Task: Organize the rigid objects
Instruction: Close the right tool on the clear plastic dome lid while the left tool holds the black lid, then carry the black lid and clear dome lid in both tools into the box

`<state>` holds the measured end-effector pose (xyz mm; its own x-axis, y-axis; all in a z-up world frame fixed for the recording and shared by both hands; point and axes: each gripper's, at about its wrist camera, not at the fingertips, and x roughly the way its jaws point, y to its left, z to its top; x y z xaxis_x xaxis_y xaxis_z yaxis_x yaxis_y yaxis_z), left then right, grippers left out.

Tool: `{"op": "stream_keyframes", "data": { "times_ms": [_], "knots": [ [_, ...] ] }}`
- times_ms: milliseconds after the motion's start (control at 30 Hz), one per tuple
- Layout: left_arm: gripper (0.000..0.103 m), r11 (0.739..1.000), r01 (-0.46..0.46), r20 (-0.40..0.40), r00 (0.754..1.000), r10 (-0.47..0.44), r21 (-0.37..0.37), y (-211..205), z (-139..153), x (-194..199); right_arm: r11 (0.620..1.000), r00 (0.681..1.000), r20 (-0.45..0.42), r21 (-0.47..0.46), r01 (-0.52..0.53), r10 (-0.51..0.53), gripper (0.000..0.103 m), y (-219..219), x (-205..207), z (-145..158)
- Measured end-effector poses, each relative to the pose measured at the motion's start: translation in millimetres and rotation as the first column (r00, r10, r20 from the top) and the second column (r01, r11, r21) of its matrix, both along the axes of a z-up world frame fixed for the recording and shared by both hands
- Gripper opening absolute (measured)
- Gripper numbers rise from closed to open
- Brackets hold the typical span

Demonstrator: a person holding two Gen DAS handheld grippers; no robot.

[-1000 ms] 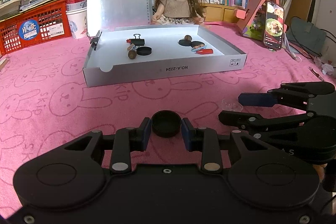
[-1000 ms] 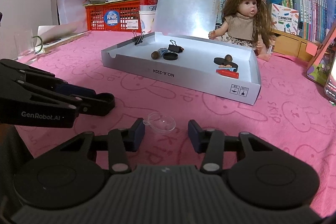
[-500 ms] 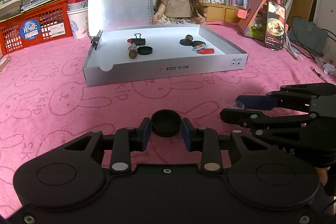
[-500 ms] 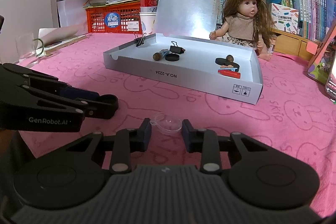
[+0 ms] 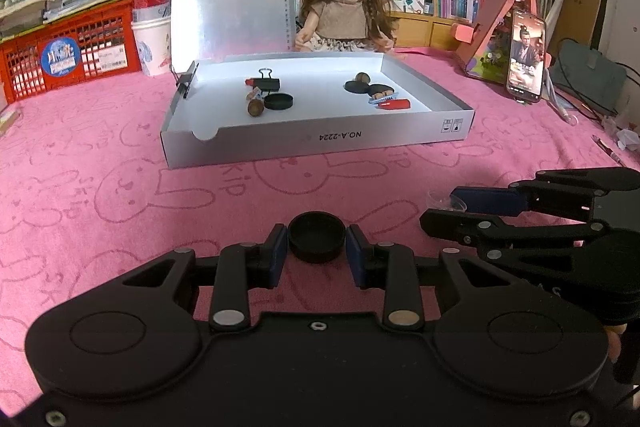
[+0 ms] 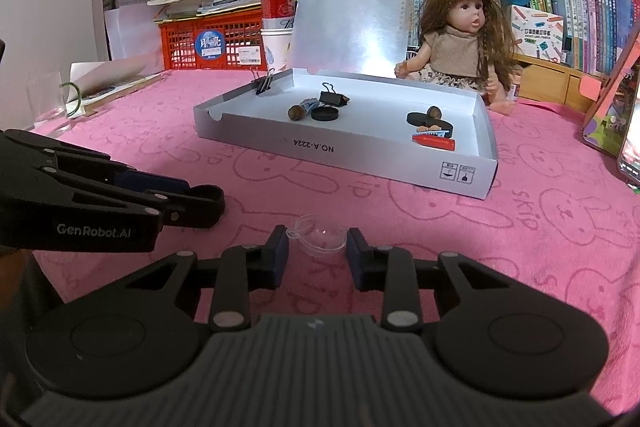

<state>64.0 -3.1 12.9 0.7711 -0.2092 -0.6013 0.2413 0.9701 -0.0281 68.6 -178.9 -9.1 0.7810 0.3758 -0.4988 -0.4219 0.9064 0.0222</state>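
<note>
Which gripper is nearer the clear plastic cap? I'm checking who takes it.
Right. The right gripper has the clear plastic cap between its pads; the left gripper, beside it, is closed on the black cap.

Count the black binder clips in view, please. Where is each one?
2. One clip is clamped on the tray's left wall, near the back corner. The other clip lies inside the tray, just behind the black cap. More may be hidden in the background clutter.
</note>
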Motion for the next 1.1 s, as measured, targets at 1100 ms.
{"op": "stream_keyframes", "data": {
  "times_ms": [1100],
  "knots": [
    [0.031, 0.998, -0.047, 0.031, 0.998, 0.048, -0.030, -7.3, 27.2, 27.7, 0.991, 0.990, 0.047, -0.010, 0.133, -0.132, 0.036, -5.5, 18.9, 22.1]
  ]
}}
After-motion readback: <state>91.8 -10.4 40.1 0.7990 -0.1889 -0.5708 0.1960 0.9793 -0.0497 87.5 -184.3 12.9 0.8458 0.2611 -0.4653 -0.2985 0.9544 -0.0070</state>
